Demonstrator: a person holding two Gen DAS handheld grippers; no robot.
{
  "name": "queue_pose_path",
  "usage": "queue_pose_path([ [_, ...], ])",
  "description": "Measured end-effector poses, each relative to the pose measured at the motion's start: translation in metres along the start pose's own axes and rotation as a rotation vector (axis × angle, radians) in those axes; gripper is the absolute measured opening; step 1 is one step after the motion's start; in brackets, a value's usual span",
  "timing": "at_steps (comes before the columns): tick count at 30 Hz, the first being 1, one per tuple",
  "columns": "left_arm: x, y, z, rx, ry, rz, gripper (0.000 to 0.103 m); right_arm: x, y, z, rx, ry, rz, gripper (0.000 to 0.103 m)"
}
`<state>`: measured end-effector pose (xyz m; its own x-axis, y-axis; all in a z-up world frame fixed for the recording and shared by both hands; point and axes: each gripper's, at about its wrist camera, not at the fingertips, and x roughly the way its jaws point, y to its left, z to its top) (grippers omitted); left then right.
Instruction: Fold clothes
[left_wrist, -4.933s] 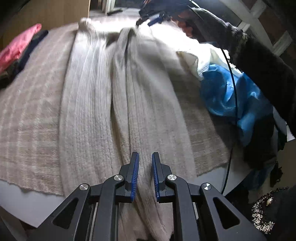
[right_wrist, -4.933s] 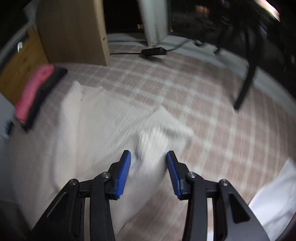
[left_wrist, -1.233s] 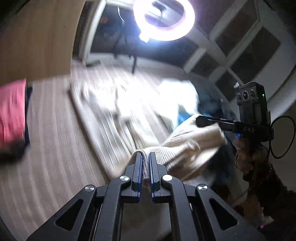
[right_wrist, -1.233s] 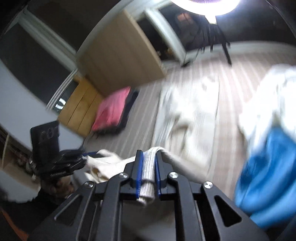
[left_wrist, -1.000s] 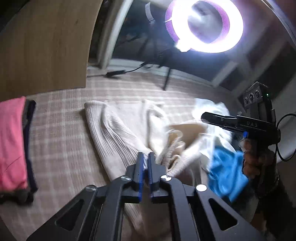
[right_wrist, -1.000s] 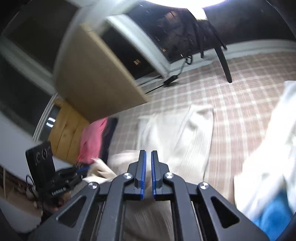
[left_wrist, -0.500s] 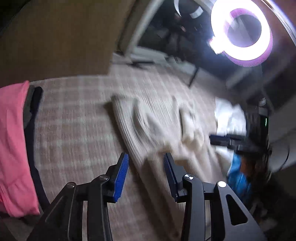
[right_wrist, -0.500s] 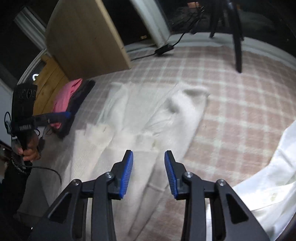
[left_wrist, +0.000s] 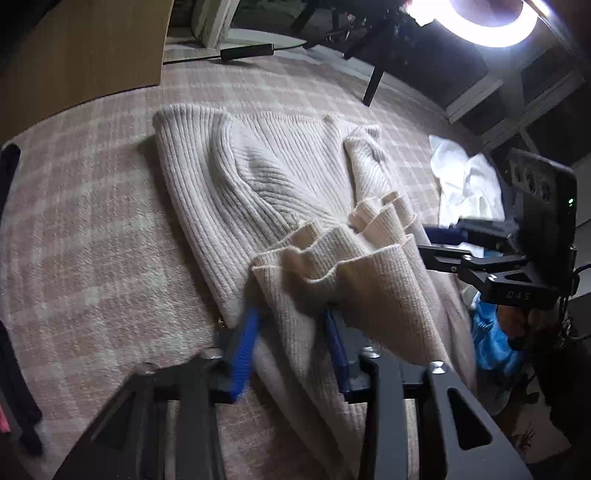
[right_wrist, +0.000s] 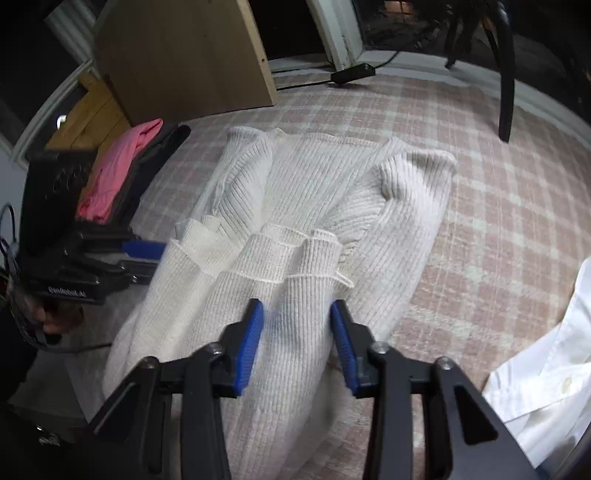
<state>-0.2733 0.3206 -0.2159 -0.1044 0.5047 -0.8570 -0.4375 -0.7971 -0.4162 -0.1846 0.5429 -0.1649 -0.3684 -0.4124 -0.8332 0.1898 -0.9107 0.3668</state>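
Your left gripper (left_wrist: 291, 347) and right gripper (right_wrist: 297, 339) both gape open over the cream sweater (right_wrist: 332, 206). Its hem lies bunched mid-blanket (right_wrist: 498, 221).

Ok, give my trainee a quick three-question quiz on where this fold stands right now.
1. True or false: both grippers, left and right, are open.
2. Which garment lies half folded on the blanket? A) pink top B) cream sweater C) white shirt
3. Fill in: the sweater's hem is bunched in ripples across its ____.

Key: 1 true, fabric lies between the fingers but they are spread. 2 B; the pink top sits stacked at the left edge, the white shirt lies to the right. 3 middle.
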Motion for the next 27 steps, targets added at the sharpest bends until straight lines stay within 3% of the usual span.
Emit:
queue_pose_path([
  [9, -0.046, -0.010, -0.002, 0.006, -0.124, 0.011, 0.005, -0.059, 0.002, -0.010, 0.109, -0.160, 0.073, 0.011],
  [12, -0.071, -0.012, 0.009, 0.022, -0.167, 0.001, 0.005, -0.085, 0.004, -0.001, 0.098, -0.230, 0.050, 0.011],
  [15, -0.085, -0.011, 0.031, 0.060, -0.224, 0.050, 0.005, -0.093, -0.006, 0.019, 0.096, -0.274, 0.017, 0.010],
  [20, -0.052, 0.009, 0.080, 0.068, -0.230, 0.128, 0.005, -0.051, -0.043, 0.062, 0.142, -0.257, -0.056, 0.010],
  [27, 0.021, 0.032, 0.100, 0.096, -0.159, 0.215, 0.006, 0.016, -0.067, 0.081, 0.103, -0.182, -0.167, 0.010],
])
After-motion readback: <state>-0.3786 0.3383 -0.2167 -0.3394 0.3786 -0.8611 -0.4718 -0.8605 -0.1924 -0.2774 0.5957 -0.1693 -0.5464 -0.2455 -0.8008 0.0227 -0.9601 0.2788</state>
